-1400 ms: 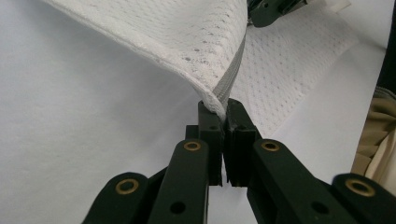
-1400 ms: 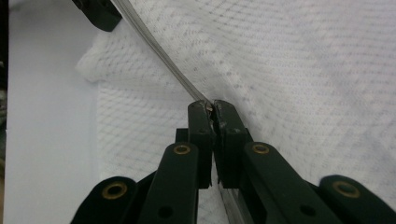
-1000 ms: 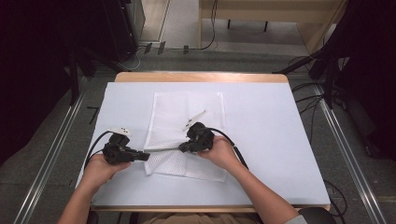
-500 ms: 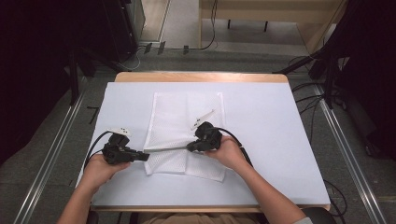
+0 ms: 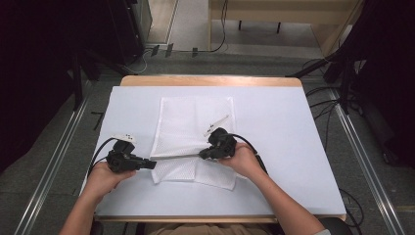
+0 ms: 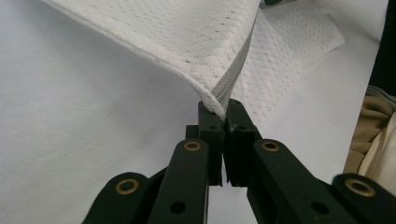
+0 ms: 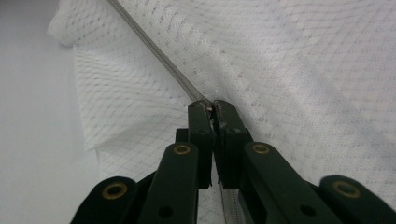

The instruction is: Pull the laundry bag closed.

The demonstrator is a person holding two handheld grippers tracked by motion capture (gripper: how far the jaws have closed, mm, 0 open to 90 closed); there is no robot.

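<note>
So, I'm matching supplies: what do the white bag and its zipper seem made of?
The white bag looks like soft matte synthetic mesh: rows of small holes show, and it drapes limply. Its zipper seems a fine grey coil tape, likely nylon, with faint sheen; the material isn't certain.

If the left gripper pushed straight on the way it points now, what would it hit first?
The left gripper, shut on the mesh bag at its zipper end, points along the zipper; it would likely crumple the bag, then meet the right gripper.
</note>
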